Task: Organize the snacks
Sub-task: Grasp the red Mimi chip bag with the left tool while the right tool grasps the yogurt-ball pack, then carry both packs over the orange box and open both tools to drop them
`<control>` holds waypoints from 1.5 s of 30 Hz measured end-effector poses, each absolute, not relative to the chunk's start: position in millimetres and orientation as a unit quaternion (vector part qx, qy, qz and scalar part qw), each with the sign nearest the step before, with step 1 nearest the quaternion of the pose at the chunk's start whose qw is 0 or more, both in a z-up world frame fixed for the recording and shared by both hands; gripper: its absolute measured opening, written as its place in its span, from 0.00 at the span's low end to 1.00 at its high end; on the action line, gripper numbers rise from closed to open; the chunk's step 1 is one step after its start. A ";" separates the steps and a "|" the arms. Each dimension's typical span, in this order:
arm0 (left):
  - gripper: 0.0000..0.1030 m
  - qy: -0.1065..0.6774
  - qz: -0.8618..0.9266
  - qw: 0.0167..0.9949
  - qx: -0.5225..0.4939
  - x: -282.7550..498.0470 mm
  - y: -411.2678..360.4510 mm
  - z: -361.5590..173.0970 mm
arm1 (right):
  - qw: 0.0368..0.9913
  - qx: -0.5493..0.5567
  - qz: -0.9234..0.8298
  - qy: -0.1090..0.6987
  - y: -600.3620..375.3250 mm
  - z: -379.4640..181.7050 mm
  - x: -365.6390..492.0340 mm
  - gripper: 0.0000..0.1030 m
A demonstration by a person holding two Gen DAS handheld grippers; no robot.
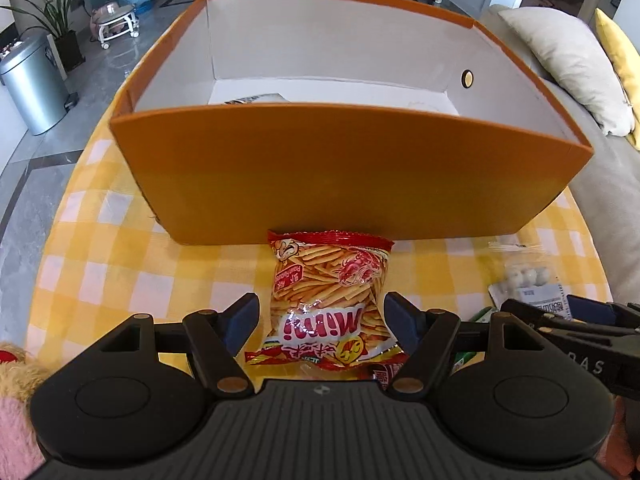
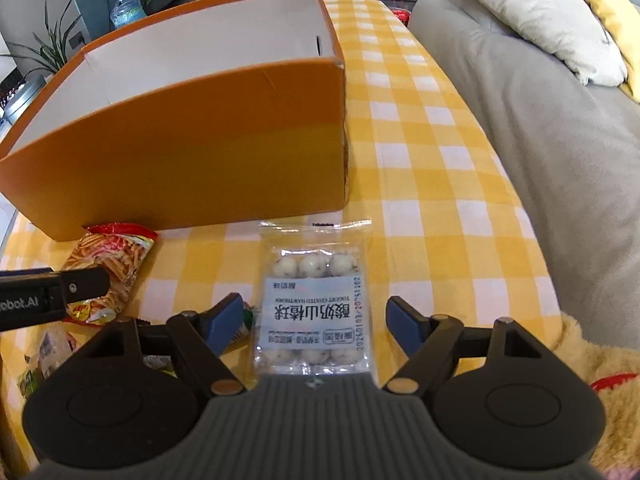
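Both tongs gape, empty: left (image 1: 320, 322) over one red bag (image 1: 326, 304), right (image 2: 314, 320) over one clear packet (image 2: 314, 300).

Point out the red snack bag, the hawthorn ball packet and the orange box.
red snack bag (image 1: 329, 292): left wrist view, bag's middle.
hawthorn ball packet (image 2: 315, 308): right wrist view, white label.
orange box (image 1: 328, 168): left wrist view, near wall.

"Mimi" in white letters, upside down, on the red snack bag (image 1: 330, 300), with small unreadable print on a red label near its top. "YOGURT-COATED HAWTHORN", Chinese characters "酸奶山楂球" and a printed date "20260103", all upside down, on the clear packet of white balls (image 2: 314, 304). "obot.AI", partly cut off, on the black left tool (image 2: 48, 300). "BAS", partial, on the right tool (image 1: 592, 364).
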State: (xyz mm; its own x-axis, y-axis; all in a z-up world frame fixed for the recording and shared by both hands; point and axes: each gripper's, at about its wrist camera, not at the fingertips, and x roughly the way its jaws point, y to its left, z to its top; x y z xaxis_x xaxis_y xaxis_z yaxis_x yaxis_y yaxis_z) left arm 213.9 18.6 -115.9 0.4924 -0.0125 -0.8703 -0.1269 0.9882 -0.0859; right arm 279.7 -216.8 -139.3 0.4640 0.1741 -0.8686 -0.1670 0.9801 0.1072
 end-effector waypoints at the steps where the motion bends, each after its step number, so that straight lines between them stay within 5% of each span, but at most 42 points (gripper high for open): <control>1: 0.81 0.504 0.035 0.860 -0.069 214.5 18.4 -117.0 | 0.856 0.007 0.101 0.507 -217.1 -139.9 280.4 0.74; 11: 0.80 0.517 0.035 0.853 -0.071 226.8 21.9 -129.9 | 0.861 0.016 0.104 0.497 -213.8 -142.2 285.1 0.58; 30: 0.52 0.501 0.029 0.865 -0.026 223.7 2.3 -123.2 | 0.865 -0.004 0.105 0.491 -213.7 -148.0 284.0 0.54; 45: 0.51 0.469 0.016 0.882 -0.034 187.4 10.2 -76.1 | 0.889 -0.028 0.110 0.443 -211.0 -115.9 263.1 0.54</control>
State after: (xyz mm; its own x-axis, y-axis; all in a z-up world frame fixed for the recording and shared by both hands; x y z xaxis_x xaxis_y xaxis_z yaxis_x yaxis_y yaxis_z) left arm 187.4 10.2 -76.1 0.5599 -0.0047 -0.8285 -0.0600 0.9971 -0.0462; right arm 263.1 -211.0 -115.9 0.5835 0.1701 -0.7941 -0.2199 0.9744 0.0471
